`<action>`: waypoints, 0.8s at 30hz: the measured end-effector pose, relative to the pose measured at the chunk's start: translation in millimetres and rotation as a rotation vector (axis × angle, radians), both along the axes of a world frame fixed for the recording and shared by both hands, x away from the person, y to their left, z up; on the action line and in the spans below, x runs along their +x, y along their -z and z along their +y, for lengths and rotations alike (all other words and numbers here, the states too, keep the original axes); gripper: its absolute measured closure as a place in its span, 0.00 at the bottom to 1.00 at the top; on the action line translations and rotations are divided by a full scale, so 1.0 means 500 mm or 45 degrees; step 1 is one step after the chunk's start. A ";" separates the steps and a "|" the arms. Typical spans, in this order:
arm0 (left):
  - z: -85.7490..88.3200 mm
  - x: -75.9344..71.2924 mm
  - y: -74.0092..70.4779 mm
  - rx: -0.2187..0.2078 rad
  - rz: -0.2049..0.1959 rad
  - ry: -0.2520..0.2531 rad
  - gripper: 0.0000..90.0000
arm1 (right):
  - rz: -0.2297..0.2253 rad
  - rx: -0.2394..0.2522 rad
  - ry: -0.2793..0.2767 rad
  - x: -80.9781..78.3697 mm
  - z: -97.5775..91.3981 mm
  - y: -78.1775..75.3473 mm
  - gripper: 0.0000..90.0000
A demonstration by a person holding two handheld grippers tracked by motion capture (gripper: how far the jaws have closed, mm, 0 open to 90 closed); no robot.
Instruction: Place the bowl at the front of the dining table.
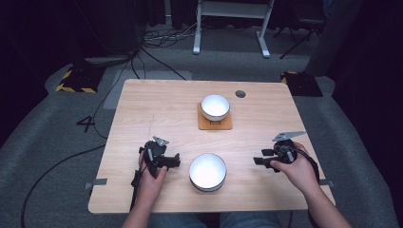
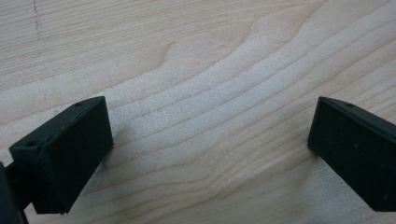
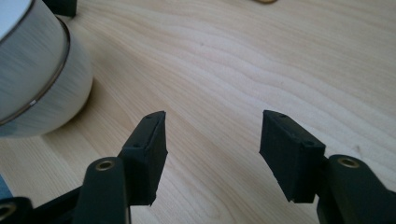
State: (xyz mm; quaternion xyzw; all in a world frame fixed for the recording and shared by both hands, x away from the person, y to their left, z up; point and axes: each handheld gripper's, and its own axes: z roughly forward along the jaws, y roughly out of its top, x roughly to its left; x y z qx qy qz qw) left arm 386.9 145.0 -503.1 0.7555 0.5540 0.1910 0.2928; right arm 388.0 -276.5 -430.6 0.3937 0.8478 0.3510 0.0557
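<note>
A near bowl [image 1: 207,172] is flanked by the left tongs [image 1: 175,161] and right tongs [image 1: 259,160]. Both tongs are held apart, empty, over the desk [image 1: 157,104]. Beyond the near bowl, a second bowl [image 1: 215,107] is set on a coaster [image 1: 215,124].

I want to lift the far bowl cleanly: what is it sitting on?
The far white bowl sits on a square brown mat, whose front edge and corners show. The mat's middle is covered by the bowl, so anything there stays hidden.

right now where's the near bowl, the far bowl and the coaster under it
near bowl [image 1: 207,172], high view, middle of its white inside
far bowl [image 1: 215,106], high view, middle of its inside
coaster [image 1: 215,126], high view, front edge strip showing below the far bowl
</note>
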 end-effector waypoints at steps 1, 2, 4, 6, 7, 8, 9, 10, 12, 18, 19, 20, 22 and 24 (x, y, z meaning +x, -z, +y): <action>0.000 0.000 0.000 -0.003 -0.001 0.001 0.00 | 0.016 -0.002 0.002 -0.002 0.002 0.005 0.46; 0.000 0.000 0.000 -0.003 -0.001 0.001 0.00 | 0.021 -0.008 -0.006 -0.003 0.003 0.010 0.46; 0.000 0.000 0.000 -0.003 -0.001 0.001 0.00 | 0.027 -0.021 -0.021 -0.005 0.005 0.022 0.45; 0.000 0.000 0.000 -0.003 -0.001 0.001 0.00 | 0.033 -0.034 -0.037 -0.009 0.008 0.033 0.45; 0.000 0.000 0.000 -0.003 -0.001 0.002 0.00 | 0.035 -0.041 -0.045 -0.011 0.010 0.038 0.45; 0.000 0.000 0.000 0.000 0.000 0.000 0.00 | 0.039 -0.046 -0.056 -0.013 0.012 0.043 0.45; 0.000 0.000 0.000 -0.003 -0.001 0.001 0.00 | 0.039 -0.051 -0.069 -0.015 0.014 0.047 0.45; 0.000 0.000 0.000 0.000 0.000 0.000 0.00 | 0.033 -0.059 -0.083 -0.017 0.015 0.052 0.45; 0.000 0.000 0.000 -0.003 -0.001 0.001 0.00 | 0.021 -0.067 -0.109 -0.022 0.020 0.059 0.45; 0.000 0.000 0.000 -0.003 -0.001 0.001 0.00 | -0.015 -0.106 -0.163 -0.038 0.034 0.083 0.44; 0.000 0.000 0.000 -0.003 -0.001 0.001 0.00 | -0.031 -0.117 -0.181 -0.040 0.035 0.086 0.43; 0.000 0.000 0.000 -0.002 -0.001 0.001 0.00 | -0.048 -0.123 -0.197 -0.042 0.037 0.090 0.43; 0.000 0.000 0.000 0.001 0.000 0.000 0.00 | -0.059 -0.132 -0.209 -0.049 0.040 0.095 0.43; 0.000 0.000 0.000 -0.003 -0.001 0.001 0.00 | -0.071 -0.125 -0.225 -0.054 0.042 0.101 0.43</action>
